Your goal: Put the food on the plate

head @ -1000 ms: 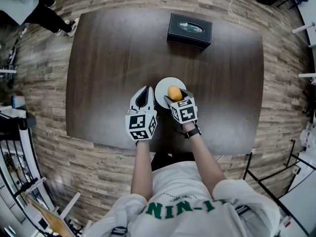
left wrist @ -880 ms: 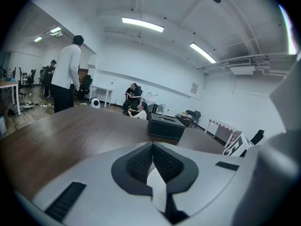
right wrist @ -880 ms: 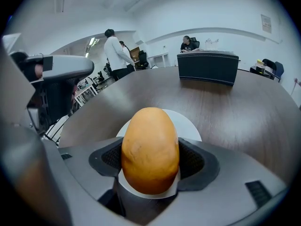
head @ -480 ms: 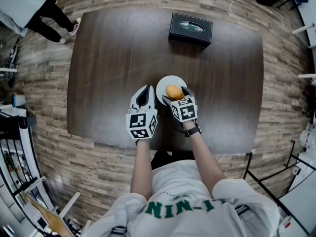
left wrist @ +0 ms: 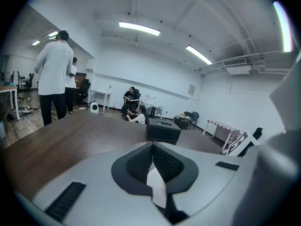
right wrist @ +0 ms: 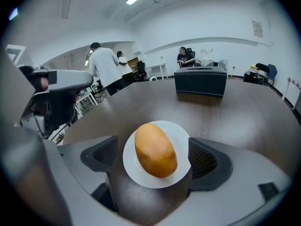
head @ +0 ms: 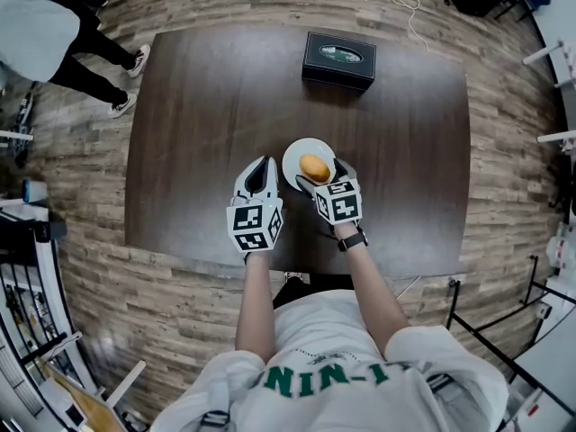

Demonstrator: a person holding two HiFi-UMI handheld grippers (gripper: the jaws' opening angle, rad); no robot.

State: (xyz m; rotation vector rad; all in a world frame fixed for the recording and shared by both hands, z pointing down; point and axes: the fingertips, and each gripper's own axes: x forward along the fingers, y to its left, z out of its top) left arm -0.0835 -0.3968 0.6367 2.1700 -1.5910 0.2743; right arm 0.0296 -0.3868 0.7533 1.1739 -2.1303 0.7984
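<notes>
An orange-brown oval bun [head: 314,166] lies on a small white plate [head: 292,156] near the middle of the dark table. My right gripper [head: 322,175] sits at the plate's near edge, its jaws opening on either side of the bun. In the right gripper view the bun [right wrist: 155,149] rests on the plate [right wrist: 180,134], with a clear gap to each of the pads [right wrist: 203,160]. My left gripper [head: 262,173] rests on the table left of the plate. It is shut with nothing in it, and in the left gripper view its tips [left wrist: 153,157] meet.
A black box [head: 338,58] stands at the table's far side, beyond the plate. A person [head: 54,34] stands off the table's far left corner. The table's front edge [head: 297,266] runs just behind both grippers. Other people sit far across the room.
My right gripper's jaws have spread away from the bun, which now lies free on the plate. The left gripper has stayed where it was.
</notes>
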